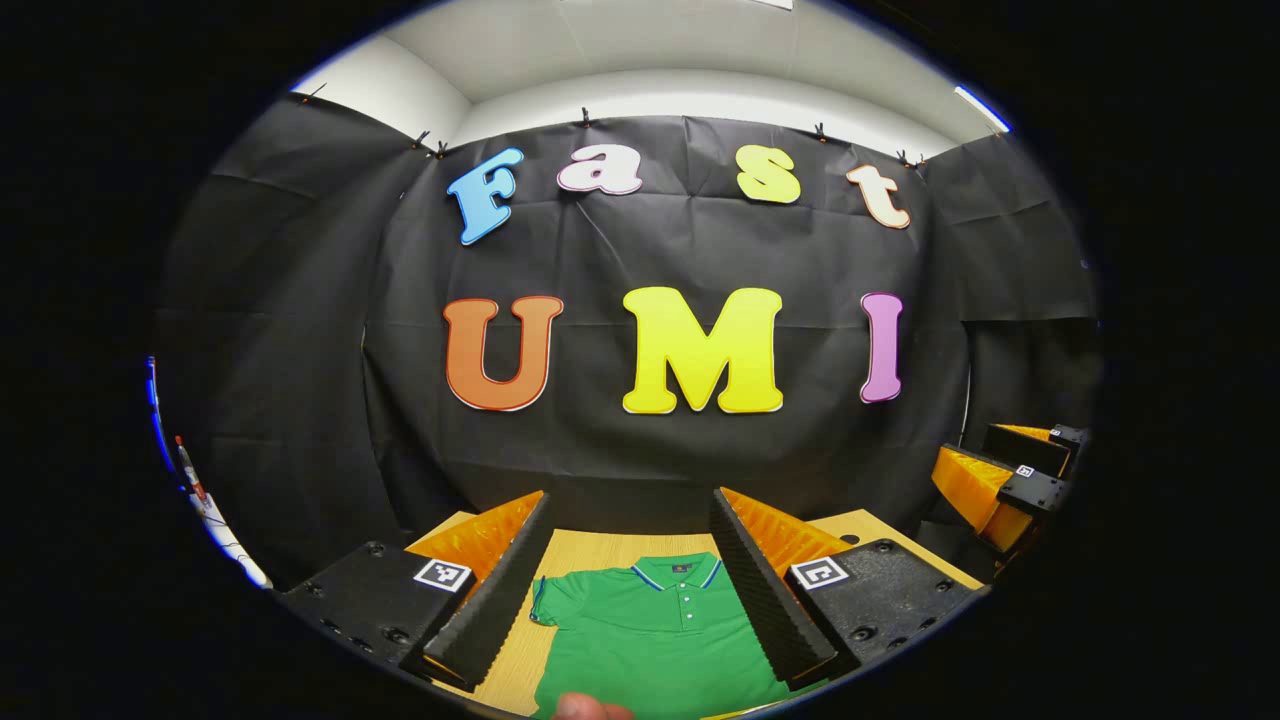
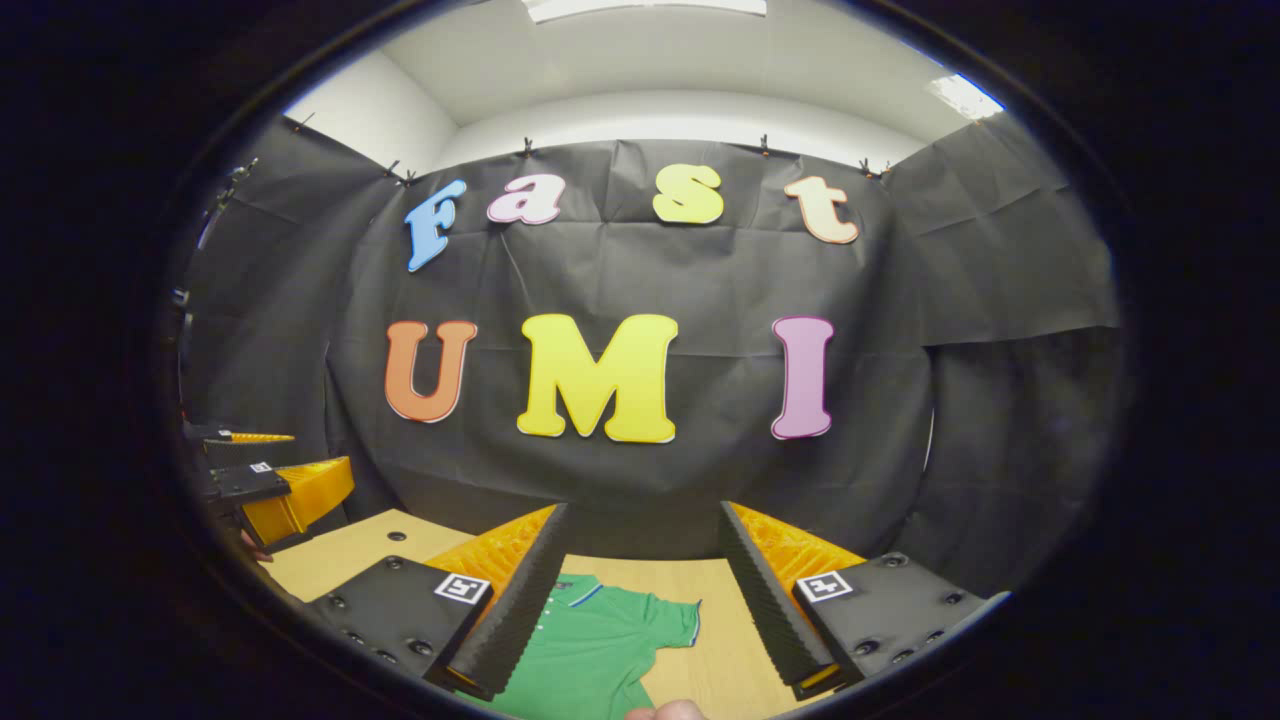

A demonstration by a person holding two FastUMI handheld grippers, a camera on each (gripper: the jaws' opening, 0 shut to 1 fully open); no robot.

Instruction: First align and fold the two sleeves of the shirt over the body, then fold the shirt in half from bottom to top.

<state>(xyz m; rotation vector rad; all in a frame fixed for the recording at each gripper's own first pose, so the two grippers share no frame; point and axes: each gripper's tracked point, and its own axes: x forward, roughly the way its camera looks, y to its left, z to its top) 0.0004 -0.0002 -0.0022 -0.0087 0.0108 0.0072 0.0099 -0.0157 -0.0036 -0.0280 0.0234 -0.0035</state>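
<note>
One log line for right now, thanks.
shirt: flat on table, sleeves unfolded | left tool: open, above | right tool: open, above

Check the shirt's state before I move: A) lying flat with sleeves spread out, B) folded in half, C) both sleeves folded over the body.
A: the green shirt lies flat on the table, its sleeve spread sideways and unfolded.

The shirt (image 1: 655, 640) lies flat on the table (image 1: 600, 550), collar toward the booth wall behind. The left claw (image 1: 630, 640) hangs above its collar; the right claw (image 2: 640, 660) above one spread sleeve (image 2: 668, 618).
</note>
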